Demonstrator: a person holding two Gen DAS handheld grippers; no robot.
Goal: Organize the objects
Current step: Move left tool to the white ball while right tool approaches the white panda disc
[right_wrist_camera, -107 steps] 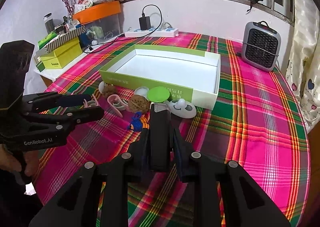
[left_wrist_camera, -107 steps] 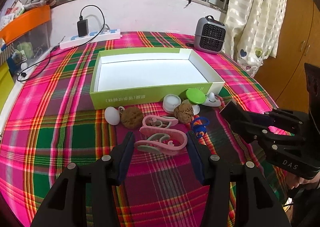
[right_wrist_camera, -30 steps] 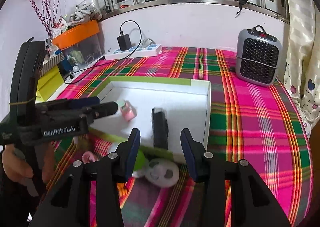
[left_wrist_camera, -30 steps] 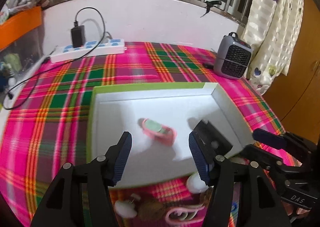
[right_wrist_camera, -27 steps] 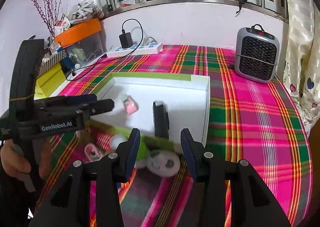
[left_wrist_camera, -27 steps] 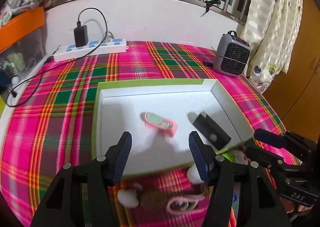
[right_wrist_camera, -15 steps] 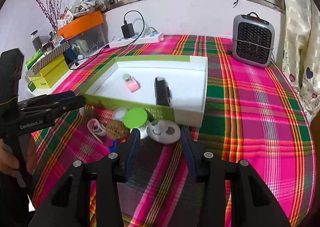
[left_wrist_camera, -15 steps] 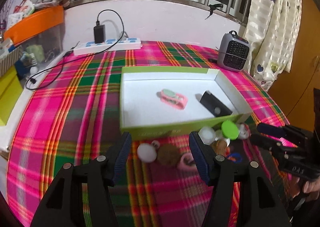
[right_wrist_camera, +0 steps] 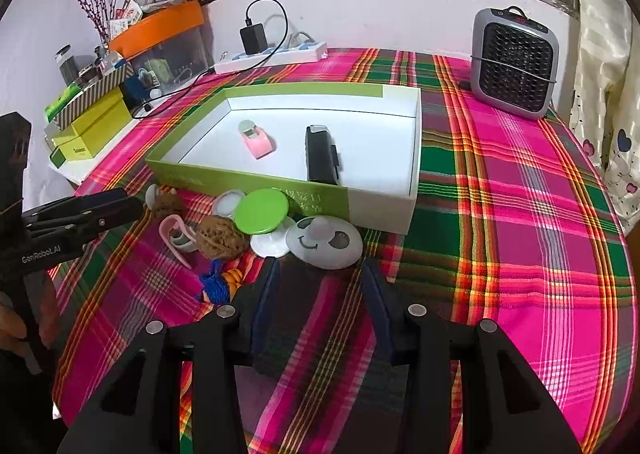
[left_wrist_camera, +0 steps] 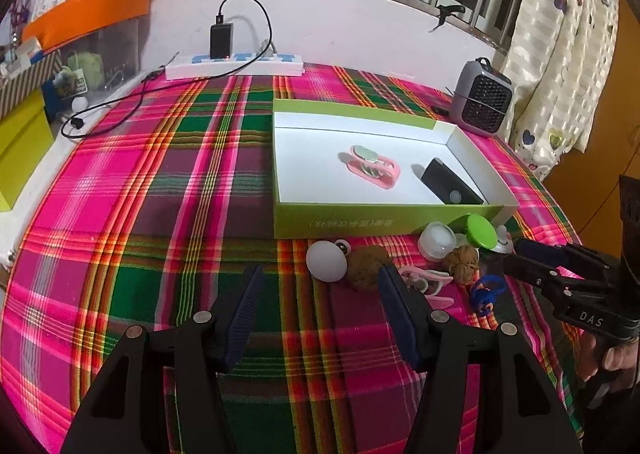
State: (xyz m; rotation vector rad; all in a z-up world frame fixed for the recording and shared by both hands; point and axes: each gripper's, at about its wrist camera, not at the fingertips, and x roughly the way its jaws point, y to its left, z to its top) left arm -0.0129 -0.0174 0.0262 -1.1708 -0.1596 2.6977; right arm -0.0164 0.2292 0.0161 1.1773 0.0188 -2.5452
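Note:
A green-and-white box (left_wrist_camera: 384, 219) holds a pink clip (left_wrist_camera: 374, 165) and a black device (left_wrist_camera: 450, 183). Before its front wall lie a white egg (left_wrist_camera: 326, 262), two walnuts (left_wrist_camera: 366, 268), a second pink clip (left_wrist_camera: 426, 282), a blue cord (left_wrist_camera: 486, 290), a white jar (left_wrist_camera: 438, 242), a green lid (left_wrist_camera: 482, 232) and a white smiley disc (right_wrist_camera: 324, 242). My left gripper (left_wrist_camera: 320, 274) is open and empty, just short of the egg. My right gripper (right_wrist_camera: 320, 266) is open and empty, just short of the smiley disc.
A grey fan heater (right_wrist_camera: 514, 63) stands at the back right and a power strip (left_wrist_camera: 234, 65) with a charger by the wall. Yellow boxes (right_wrist_camera: 92, 125) and an orange-lidded bin (right_wrist_camera: 160, 25) crowd the left side. A person's hand (left_wrist_camera: 618, 360) holds the right gripper.
The pink clip and the black device, earlier at the grippers, now lie in the box. Both grippers have drawn back from the box to the near side of the loose items, empty.

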